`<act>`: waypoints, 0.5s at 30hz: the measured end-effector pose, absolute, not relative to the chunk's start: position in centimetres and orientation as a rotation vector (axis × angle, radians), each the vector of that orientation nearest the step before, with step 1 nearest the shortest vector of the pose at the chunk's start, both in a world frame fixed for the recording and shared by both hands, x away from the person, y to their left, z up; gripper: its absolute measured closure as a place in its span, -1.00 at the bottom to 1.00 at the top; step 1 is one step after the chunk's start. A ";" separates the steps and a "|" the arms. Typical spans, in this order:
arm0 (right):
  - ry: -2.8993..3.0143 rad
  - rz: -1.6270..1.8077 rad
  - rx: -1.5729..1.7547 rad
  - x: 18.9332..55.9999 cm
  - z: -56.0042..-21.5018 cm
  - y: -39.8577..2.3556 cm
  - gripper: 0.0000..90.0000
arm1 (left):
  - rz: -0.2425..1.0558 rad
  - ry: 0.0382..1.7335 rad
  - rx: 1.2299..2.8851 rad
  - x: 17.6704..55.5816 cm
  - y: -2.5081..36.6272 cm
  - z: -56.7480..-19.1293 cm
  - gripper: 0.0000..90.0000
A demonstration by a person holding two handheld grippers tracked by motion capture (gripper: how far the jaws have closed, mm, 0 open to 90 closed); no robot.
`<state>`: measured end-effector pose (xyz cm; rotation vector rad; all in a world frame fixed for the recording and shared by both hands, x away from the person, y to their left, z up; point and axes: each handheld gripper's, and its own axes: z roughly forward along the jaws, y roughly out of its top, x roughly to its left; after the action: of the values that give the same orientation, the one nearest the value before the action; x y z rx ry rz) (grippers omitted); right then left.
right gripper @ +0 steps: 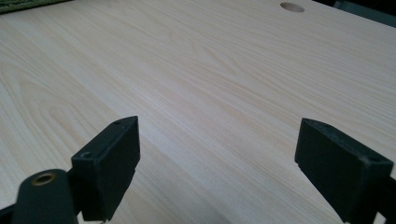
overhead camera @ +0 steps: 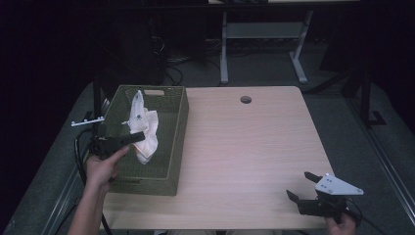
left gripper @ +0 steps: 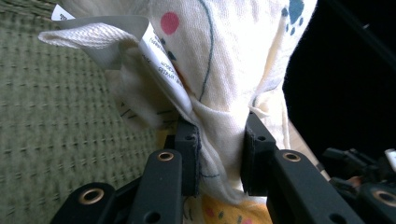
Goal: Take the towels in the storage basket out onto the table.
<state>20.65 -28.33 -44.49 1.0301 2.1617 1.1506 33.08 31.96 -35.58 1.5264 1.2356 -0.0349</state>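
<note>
Cloth, pinched by the left gripper above the green basket at the worktop's left edge, may slip loose; right gripper gapes wide, empty.

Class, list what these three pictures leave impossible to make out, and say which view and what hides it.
- Care label wording: left gripper view, print too small and blurred.
- Basket floor under the cloth: high view, hidden by cloth.
- Hand holding the right hand-held gripper: high view, cut off by the bottom edge.

Basket blocks left side (table right lies open).
</note>
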 end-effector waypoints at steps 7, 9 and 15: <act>2.166 1.149 1.023 20.7 -44.5 -28.3 -0.70 | -0.083 1.229 1.508 33.2 31.7 -35.9 0.62; 2.167 1.149 1.020 20.7 -44.5 -28.3 -0.70 | -0.092 1.220 1.500 33.2 31.6 -35.9 0.62; 2.162 1.151 1.021 20.6 -44.4 -28.4 -0.70 | -0.100 1.209 1.499 33.3 31.1 -35.8 0.62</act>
<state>20.63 -28.35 -44.45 1.0212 2.1619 1.1509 33.28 31.14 -35.82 1.4986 1.2086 -0.0998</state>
